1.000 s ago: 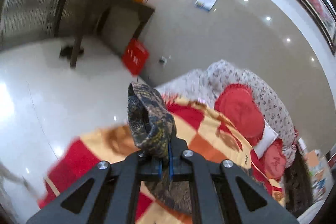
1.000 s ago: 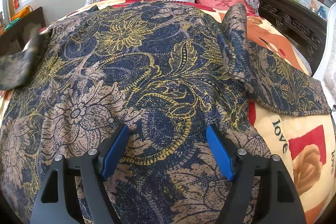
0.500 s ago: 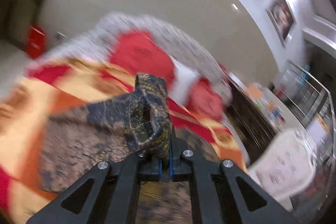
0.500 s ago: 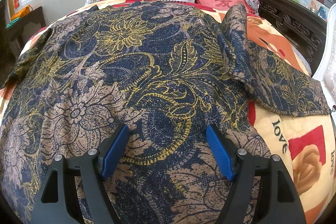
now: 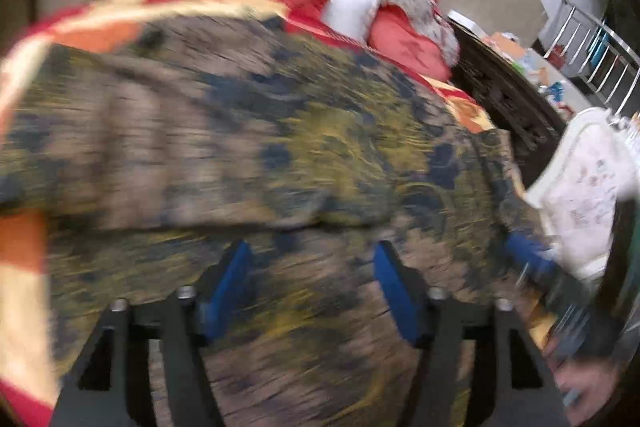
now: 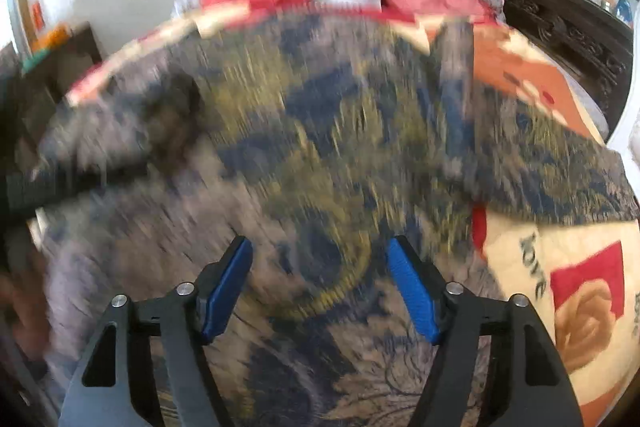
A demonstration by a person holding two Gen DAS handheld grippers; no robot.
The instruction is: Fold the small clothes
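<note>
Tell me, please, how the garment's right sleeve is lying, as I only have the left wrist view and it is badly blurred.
Observer: The right sleeve lies spread out on the bedspread, reaching away from the body of the garment.
Operator: Thank you. Is the right gripper holding any cloth?
Observer: No. The right gripper is open above the garment; its jaws have just been closing slightly, but nothing is pinched between them.

The left claw [image 5: 310,281] has just opened and let go of the sleeve it pinched; the patterned garment [image 5: 280,131] now lies spread beyond its empty fingers.
</note>
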